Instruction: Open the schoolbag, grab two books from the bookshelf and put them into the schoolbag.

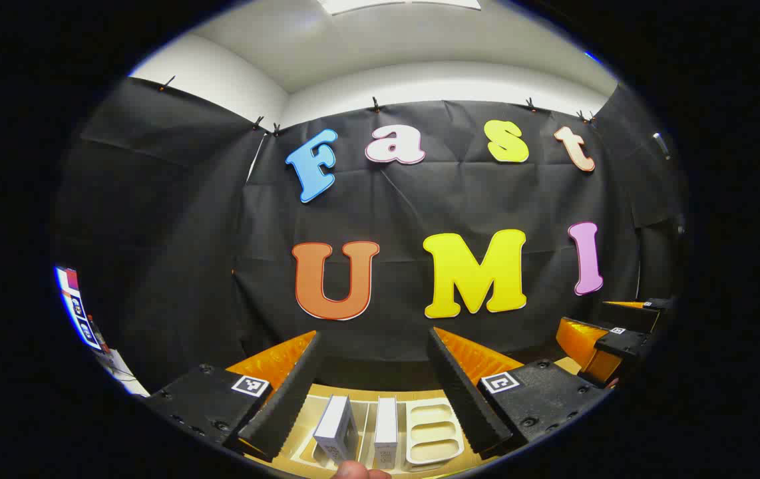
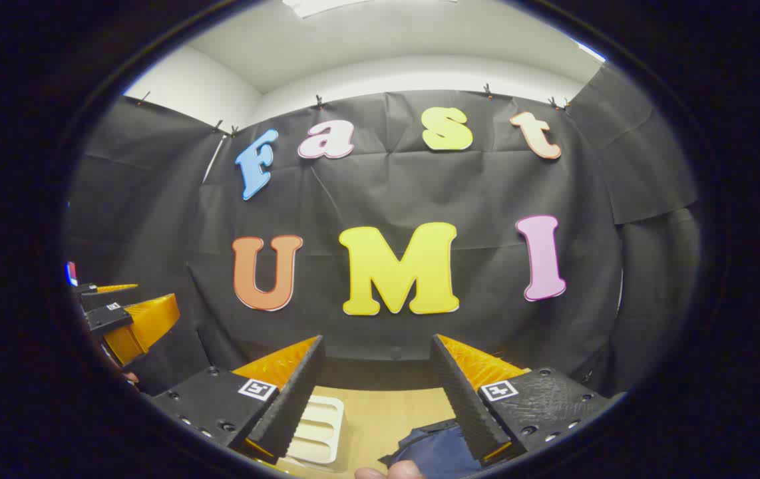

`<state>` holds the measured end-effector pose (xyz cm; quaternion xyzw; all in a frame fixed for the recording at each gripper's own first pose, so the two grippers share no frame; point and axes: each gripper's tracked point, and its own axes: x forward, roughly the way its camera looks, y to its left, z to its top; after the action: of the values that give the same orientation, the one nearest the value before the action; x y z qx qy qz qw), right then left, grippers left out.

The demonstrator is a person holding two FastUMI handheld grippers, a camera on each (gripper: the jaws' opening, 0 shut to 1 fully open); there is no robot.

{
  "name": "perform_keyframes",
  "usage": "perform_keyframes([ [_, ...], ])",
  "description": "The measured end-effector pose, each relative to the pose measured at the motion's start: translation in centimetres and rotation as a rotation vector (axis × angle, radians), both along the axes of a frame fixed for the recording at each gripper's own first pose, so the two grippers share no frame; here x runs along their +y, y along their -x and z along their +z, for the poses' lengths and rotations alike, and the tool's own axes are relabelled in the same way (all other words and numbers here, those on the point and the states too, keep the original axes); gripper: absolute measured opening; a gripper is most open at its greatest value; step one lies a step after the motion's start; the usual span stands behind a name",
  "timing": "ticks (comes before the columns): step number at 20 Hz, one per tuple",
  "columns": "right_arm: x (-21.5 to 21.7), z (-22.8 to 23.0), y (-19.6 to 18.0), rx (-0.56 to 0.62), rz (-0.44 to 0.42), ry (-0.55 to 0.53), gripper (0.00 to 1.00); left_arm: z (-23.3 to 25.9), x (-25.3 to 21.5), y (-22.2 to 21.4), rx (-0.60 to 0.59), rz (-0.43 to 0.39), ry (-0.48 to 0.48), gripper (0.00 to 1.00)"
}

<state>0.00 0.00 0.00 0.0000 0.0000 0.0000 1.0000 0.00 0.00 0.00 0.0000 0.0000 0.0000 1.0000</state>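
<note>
Both grippers are up high and level, looking at the booth wall, and nothing in the task looks started. Low in the left gripper view sit two books (image 1: 360, 429), standing upright side by side in a white bookshelf (image 1: 433, 432) on the wooden tabletop (image 1: 327, 392), with the rack's remaining slots to their right bare. Neither book is out of the rack. The schoolbag (image 2: 436, 452) peeks in as a dark blue bundle at the bottom edge of the right gripper view, resting on the tabletop to the right of the bookshelf; so little of it shows that I can't say whether its zip is open, though my read is that it's untouched. So everything seems to be left: open the bag, lift two books, drop them in.

The left gripper (image 1: 375, 392) has its jaws spread wide, holding nothing and touching nothing, with the books framed in the gap well below. The right gripper (image 2: 380, 399) is equally wide apart and empty, hovering over the tabletop above the bag's edge.
</note>
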Motion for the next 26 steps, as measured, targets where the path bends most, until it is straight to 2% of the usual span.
perform_keyframes([
  [4,0.6,0.1,-0.1,-0.004,0.012,0.012,0.95,0.3,-0.1,0.0,-0.012,0.0,0.0,0.99],
  [8,1.6,-0.3,0.0,0.021,0.042,0.018,0.97,0.4,0.3,0.5,-0.011,0.022,0.007,0.99],
  [9,1.9,-0.1,0.0,0.021,0.051,0.022,0.93,0.3,0.7,0.7,-0.006,0.026,0.011,1.0],
  [15,2.8,0.4,0.4,0.017,0.079,0.019,0.97,0.5,2.2,1.0,0.005,0.035,-0.031,0.99],
  [21,2.9,0.1,0.6,0.024,0.08,0.014,0.95,-0.4,2.5,1.6,0.029,0.057,0.008,0.99],
  [25,2.4,-1.1,0.4,0.055,0.069,0.018,0.93,-0.1,2.8,2.1,0.026,0.074,-0.014,1.0],
  [26,2.3,-1.5,0.5,0.069,0.067,0.021,0.95,0.0,2.9,2.0,0.025,0.075,-0.017,0.99],
])
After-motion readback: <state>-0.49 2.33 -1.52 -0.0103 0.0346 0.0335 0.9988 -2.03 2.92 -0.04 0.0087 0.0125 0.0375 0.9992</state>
